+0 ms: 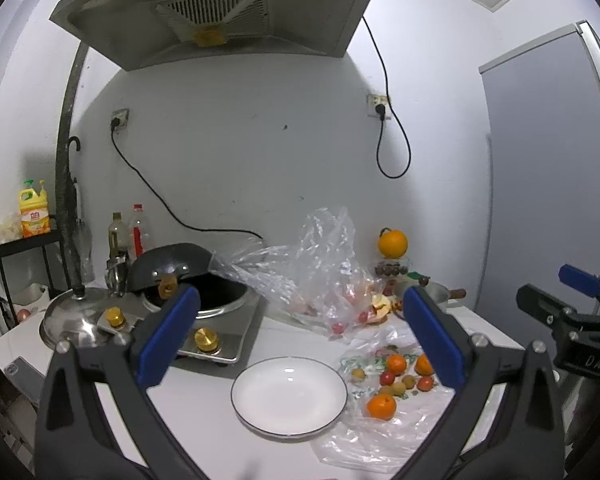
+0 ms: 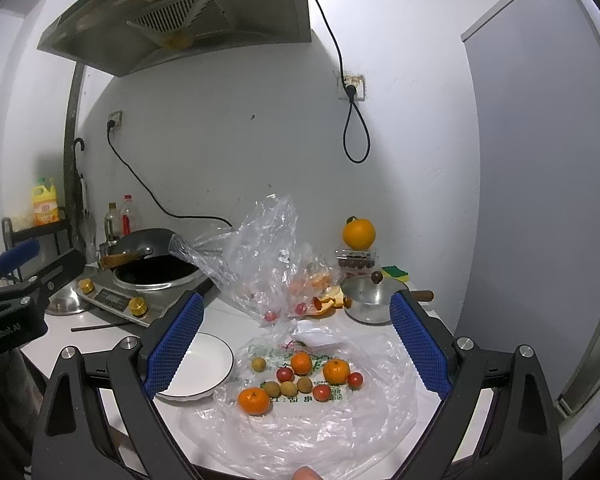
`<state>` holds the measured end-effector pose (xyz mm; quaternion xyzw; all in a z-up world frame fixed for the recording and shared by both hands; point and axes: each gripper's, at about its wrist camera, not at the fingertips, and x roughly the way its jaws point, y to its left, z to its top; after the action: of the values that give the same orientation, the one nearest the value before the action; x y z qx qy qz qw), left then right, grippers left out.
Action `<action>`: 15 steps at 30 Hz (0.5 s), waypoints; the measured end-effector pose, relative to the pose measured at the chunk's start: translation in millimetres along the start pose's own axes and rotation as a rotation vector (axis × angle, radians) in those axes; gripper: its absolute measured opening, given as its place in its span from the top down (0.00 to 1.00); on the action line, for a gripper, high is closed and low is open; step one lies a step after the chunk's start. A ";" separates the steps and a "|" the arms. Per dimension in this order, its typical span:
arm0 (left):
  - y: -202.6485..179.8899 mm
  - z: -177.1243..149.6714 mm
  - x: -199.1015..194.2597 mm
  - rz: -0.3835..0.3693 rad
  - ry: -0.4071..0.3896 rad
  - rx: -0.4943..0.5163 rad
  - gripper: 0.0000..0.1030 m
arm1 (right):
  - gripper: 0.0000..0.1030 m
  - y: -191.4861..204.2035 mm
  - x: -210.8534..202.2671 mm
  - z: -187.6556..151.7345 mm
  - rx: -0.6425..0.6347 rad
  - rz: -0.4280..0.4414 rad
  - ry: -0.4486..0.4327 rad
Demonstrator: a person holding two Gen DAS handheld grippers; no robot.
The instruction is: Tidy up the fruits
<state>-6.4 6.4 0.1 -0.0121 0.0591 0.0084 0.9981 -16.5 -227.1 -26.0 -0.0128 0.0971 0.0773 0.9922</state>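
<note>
A home kitchen: grey metal range hood point(image 1: 220, 12) above, black wok point(image 1: 172, 264) on silver induction cooker point(image 1: 228, 324), yellow dish-soap jug point(image 1: 34, 212), white countertop point(image 1: 204, 400).

Left gripper point(image 1: 300, 336): two matt black, wedge-shaped arms with triangular cut-outs, each ending in a blue pad point(image 1: 168, 336) of smooth finish, with round silver screws at the pivots. Right gripper point(image 2: 296, 344): the same black frame and silver screws, its blue pads point(image 2: 176, 344) showing a fine cross-hatched grip texture. Seen from the opposite camera, each black housing bears white lettering, partly legible as "DAS" on the right unit, and a blue tab projects from its upper end.
</note>
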 end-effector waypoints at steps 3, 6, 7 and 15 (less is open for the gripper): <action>0.5 -1.9 0.0 -0.001 0.000 -0.001 0.00 | 0.07 0.1 0.4 1.0 0.000 0.000 0.002; -0.1 -1.8 -1.0 -0.004 -0.003 0.001 0.00 | 0.07 0.5 0.9 -0.6 -0.001 0.002 0.002; 0.4 -2.1 -1.2 -0.005 -0.002 -0.002 0.00 | 0.07 0.5 0.9 0.2 -0.001 0.003 0.004; 1.3 -3.1 -2.6 -0.028 0.003 -0.010 0.00 | 0.07 1.1 -0.1 3.5 0.000 0.002 0.002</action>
<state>-9.4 7.5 -2.7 -0.0180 0.0603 -0.0051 0.9980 -16.1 -225.9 -22.5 -0.0128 0.0982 0.0781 0.9920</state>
